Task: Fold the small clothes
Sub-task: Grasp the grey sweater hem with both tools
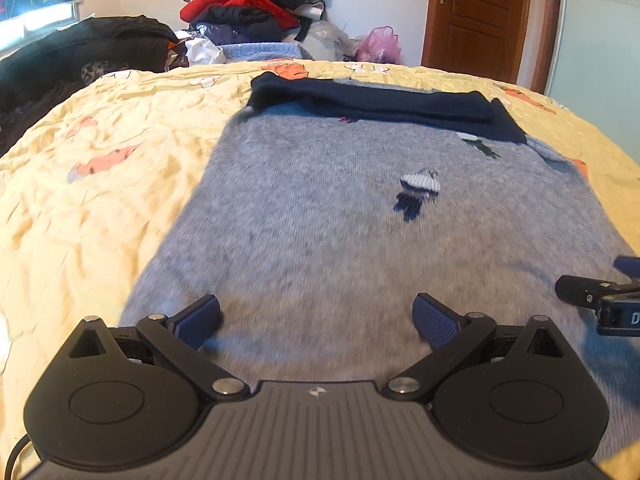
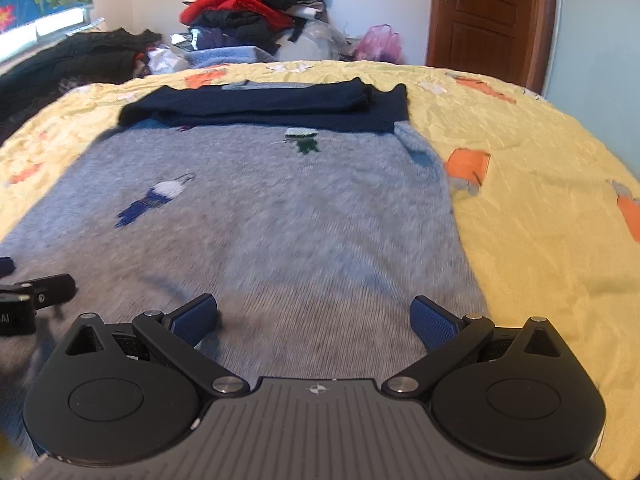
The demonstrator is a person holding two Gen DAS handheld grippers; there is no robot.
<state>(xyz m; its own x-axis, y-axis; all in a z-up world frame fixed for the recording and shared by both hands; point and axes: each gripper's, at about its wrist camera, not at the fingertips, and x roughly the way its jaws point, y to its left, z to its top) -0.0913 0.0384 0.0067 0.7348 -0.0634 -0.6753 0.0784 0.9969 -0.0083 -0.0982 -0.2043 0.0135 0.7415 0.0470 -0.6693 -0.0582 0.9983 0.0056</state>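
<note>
A small grey knit sweater (image 1: 320,220) with little embroidered figures lies flat on the bed; it also shows in the right wrist view (image 2: 280,220). Its navy sleeves (image 1: 380,102) are folded across the far end, also seen in the right wrist view (image 2: 272,104). My left gripper (image 1: 318,318) is open and empty, low over the sweater's near left part. My right gripper (image 2: 316,316) is open and empty, low over the near right part. The right gripper's tip shows at the right edge of the left wrist view (image 1: 592,294).
The yellow patterned bedsheet (image 1: 100,160) spreads around the sweater. A pile of clothes (image 1: 248,4) is stacked behind the bed, with dark garments (image 1: 80,48) at the far left. A brown door (image 1: 480,12) stands at the back right.
</note>
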